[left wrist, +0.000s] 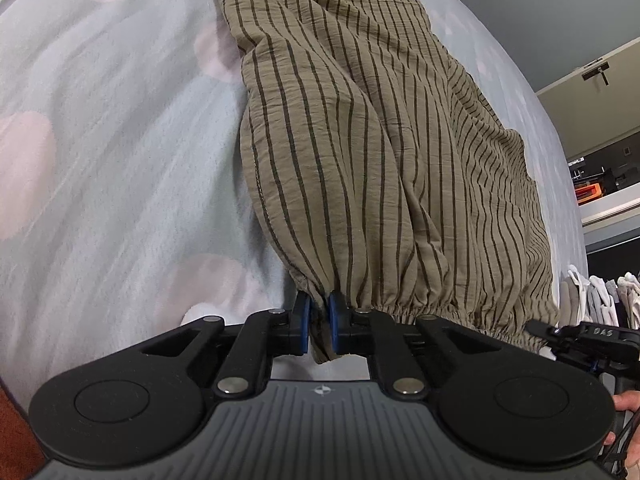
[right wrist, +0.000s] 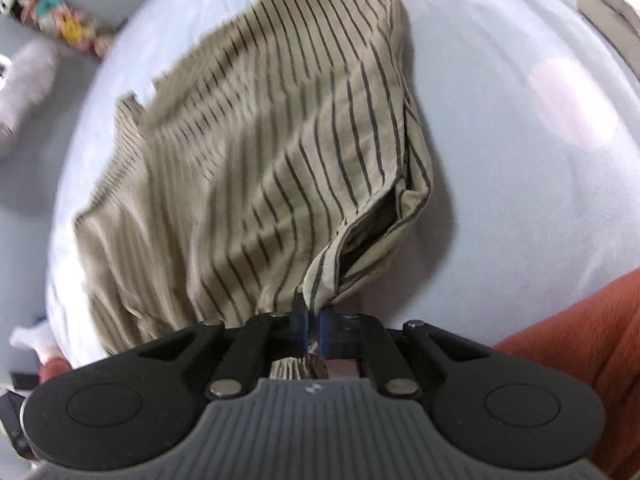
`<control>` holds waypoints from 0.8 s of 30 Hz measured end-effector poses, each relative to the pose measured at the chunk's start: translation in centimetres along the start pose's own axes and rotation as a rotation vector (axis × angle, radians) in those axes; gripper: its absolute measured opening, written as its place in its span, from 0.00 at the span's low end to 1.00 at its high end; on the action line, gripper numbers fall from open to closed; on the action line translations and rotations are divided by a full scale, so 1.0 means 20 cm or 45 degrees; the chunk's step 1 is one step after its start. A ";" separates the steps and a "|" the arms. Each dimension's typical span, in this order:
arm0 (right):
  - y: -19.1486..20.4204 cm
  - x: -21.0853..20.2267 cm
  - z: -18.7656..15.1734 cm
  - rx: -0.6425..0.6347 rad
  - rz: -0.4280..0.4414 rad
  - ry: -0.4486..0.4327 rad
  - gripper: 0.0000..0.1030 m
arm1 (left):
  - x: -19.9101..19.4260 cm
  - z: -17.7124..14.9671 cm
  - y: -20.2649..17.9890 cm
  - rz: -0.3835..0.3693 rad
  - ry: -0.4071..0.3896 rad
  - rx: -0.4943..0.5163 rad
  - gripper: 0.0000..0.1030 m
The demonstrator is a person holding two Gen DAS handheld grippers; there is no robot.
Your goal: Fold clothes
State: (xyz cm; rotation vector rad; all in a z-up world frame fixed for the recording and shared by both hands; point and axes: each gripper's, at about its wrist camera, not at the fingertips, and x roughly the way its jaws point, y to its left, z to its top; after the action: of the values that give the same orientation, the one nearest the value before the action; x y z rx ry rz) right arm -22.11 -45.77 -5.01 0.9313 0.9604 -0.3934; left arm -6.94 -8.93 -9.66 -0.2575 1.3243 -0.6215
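Olive striped garment (left wrist: 360, 152), thin crinkled fabric, dark stripes, gathered elastic edge, draped over pale bed cover (left wrist: 120, 140). Left claw (left wrist: 319, 328) and right claw (right wrist: 313, 330) both pinched tight on its edge.

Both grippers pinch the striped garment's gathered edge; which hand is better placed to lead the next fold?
Probably left: the left gripper grips the striped garment at its waistband corner, in a sharp view. The right gripper also holds it, but its view is blurred.
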 end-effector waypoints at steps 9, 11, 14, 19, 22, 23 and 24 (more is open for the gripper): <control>0.32 -0.17 -0.05 -0.381 0.098 -0.206 0.05 | 0.00 0.02 -0.01 -0.017 -0.002 0.005 0.08; 0.43 -0.15 -0.05 -0.468 0.150 -0.201 0.05 | 0.00 0.02 0.00 -0.026 -0.004 -0.006 0.08; 0.58 -0.10 -0.09 -0.583 0.232 -0.166 0.05 | 0.00 0.02 0.01 -0.039 -0.002 -0.019 0.08; 0.83 0.03 -0.16 -0.740 0.359 -0.054 0.04 | -0.01 0.03 0.02 -0.058 -0.003 -0.025 0.08; 0.92 0.11 -0.22 -0.772 0.432 0.036 0.04 | -0.01 0.03 0.02 -0.073 -0.005 -0.032 0.08; 0.95 0.13 -0.24 -0.782 0.449 0.068 0.04 | -0.02 0.03 0.03 -0.079 -0.007 -0.032 0.08; 0.97 0.16 -0.26 -0.793 0.466 0.101 0.04 | -0.02 0.03 0.03 -0.084 -0.008 -0.034 0.08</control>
State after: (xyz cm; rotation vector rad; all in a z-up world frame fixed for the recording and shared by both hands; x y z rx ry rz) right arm -10.36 -30.09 0.77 0.5314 0.8838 0.2498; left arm -6.15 -8.24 -9.43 -0.3256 1.3229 -0.6585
